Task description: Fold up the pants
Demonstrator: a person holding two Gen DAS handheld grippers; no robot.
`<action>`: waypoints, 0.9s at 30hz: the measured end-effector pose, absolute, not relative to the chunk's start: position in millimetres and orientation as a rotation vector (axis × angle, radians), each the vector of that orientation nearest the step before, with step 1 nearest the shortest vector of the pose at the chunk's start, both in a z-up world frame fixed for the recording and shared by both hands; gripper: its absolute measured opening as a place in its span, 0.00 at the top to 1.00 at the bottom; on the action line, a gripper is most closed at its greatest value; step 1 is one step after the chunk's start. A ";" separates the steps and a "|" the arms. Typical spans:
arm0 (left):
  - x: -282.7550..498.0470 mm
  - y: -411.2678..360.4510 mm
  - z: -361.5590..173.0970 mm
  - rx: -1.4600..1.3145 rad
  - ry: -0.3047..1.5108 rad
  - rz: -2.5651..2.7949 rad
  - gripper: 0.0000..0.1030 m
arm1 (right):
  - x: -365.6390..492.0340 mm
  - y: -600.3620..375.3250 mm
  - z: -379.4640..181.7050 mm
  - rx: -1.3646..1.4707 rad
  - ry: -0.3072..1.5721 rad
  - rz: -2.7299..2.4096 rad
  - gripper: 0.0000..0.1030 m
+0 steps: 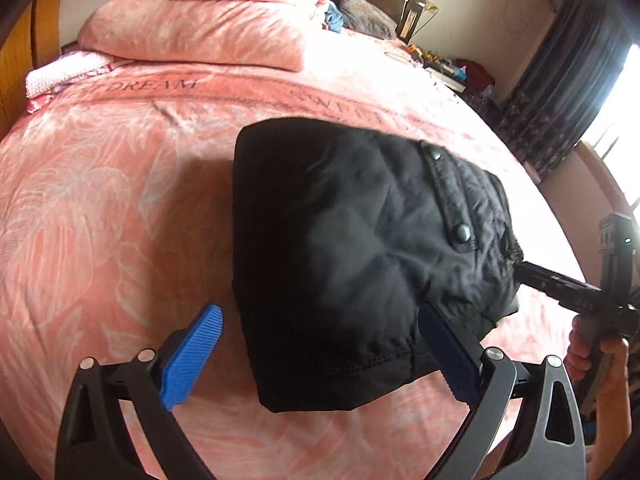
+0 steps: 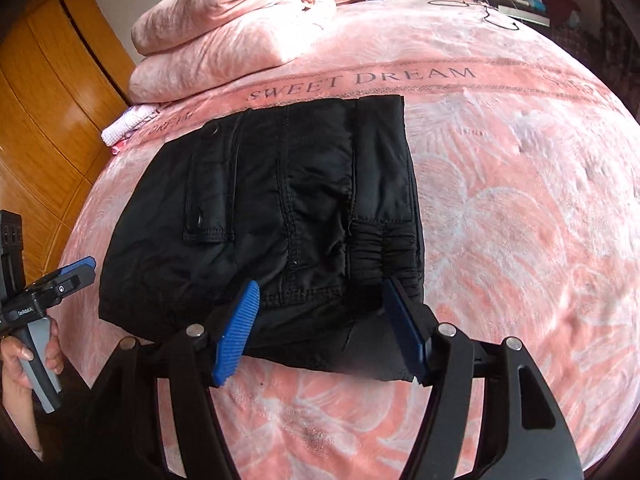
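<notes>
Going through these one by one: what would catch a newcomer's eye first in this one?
The folded black pants lying as a compact bundle mid-bed, dark against the pink SWEET DREAM bedspread. Next, the blue-padded left gripper and right gripper, both open at the bundle's near edge. Behind, stacked pink quilts sit toward the headboard.

The supporting surface is a bed (image 2: pixel 500 208) covered by a pink leaf-patterned blanket printed with a "SWEET DREAM" band. Black pants (image 2: pixel 280 216), folded into a compact block, are laid flat near the front edge. A folded pink duvet (image 2: pixel 224 36) is stacked at the far left, with a small white-and-pink cloth (image 2: pixel 126 124) just beside it. A black cable (image 2: pixel 480 8) is seen at the far right.
</notes>
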State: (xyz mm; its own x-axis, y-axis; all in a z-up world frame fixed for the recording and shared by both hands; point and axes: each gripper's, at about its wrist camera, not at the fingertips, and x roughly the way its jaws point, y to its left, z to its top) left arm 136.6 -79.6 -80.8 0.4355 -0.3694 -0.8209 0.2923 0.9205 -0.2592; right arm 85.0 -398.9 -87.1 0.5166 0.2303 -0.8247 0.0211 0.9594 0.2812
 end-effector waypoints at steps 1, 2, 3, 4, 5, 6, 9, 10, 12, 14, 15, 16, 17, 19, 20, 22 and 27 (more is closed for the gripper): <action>138.1 -74.9 -88.2 -0.065 1.050 -0.392 0.04 | 83.3 -398.4 -86.6 0.269 1.020 0.117 0.37; 134.5 -75.8 -87.1 -0.054 1.049 -0.378 0.04 | 80.9 -398.4 -84.2 0.278 1.020 0.106 0.36; 129.8 -75.7 -82.6 -0.050 1.043 -0.365 0.04 | 77.7 -398.7 -80.2 0.292 1.024 0.085 0.25; 125.4 -75.6 -79.3 -0.046 1.034 -0.352 0.04 | 73.0 -398.8 -75.3 0.300 1.021 0.049 0.11; 121.2 -74.3 -74.7 -0.037 1.024 -0.338 0.04 | 66.4 -398.6 -68.8 0.300 1.004 0.011 0.10; 115.6 -73.9 -67.5 -0.027 1.006 -0.326 0.04 | 58.4 -397.4 -61.3 0.298 0.981 -0.016 0.10; 100.4 -75.0 -47.1 -0.003 0.968 -0.305 0.04 | 35.7 -388.8 -43.0 0.281 0.951 -0.078 0.03; 96.2 -75.6 -41.6 0.001 0.967 -0.310 0.04 | 28.6 -385.0 -37.7 0.266 0.939 -0.098 0.03; 87.2 -72.1 -32.6 0.025 0.960 -0.279 0.04 | 16.3 -376.6 -28.3 0.226 0.911 -0.113 0.03; 81.5 -73.9 -26.3 0.062 0.954 -0.249 0.04 | 8.5 -368.2 -22.0 0.187 0.908 -0.113 0.03; 78.4 -74.3 -23.7 0.066 0.949 -0.254 0.04 | 5.2 -363.8 -19.7 0.166 0.910 -0.111 0.03; 75.1 -73.5 -21.6 0.056 0.943 -0.260 0.04 | 2.0 -359.7 -17.3 0.150 0.910 -0.109 0.03; 73.3 -72.2 -19.4 0.040 0.936 -0.261 0.04 | -1.3 -356.2 -14.9 0.142 0.908 -0.111 0.03; 69.8 -68.7 -16.6 0.017 0.927 -0.254 0.04 | -7.1 -350.7 -10.1 0.140 0.902 -0.106 0.03; 67.2 -67.4 -15.3 0.011 0.923 -0.250 0.04 | -9.4 -348.7 -8.3 0.143 0.902 -0.097 0.03; 63.2 -65.8 -14.5 0.015 0.923 -0.232 0.04 | -14.2 -345.4 -4.2 0.157 0.903 -0.086 0.03; 54.0 -65.3 -18.4 0.033 0.930 -0.233 0.04 | -19.5 -339.4 -5.9 0.148 0.921 -0.114 0.03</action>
State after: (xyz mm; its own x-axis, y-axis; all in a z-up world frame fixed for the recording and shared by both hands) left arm 54.0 -65.3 -18.4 0.5743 -0.1849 -0.7975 0.2132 0.9743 -0.0724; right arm -19.5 -339.4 -5.9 0.5998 -0.0347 -0.7994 0.1611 0.9838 0.0782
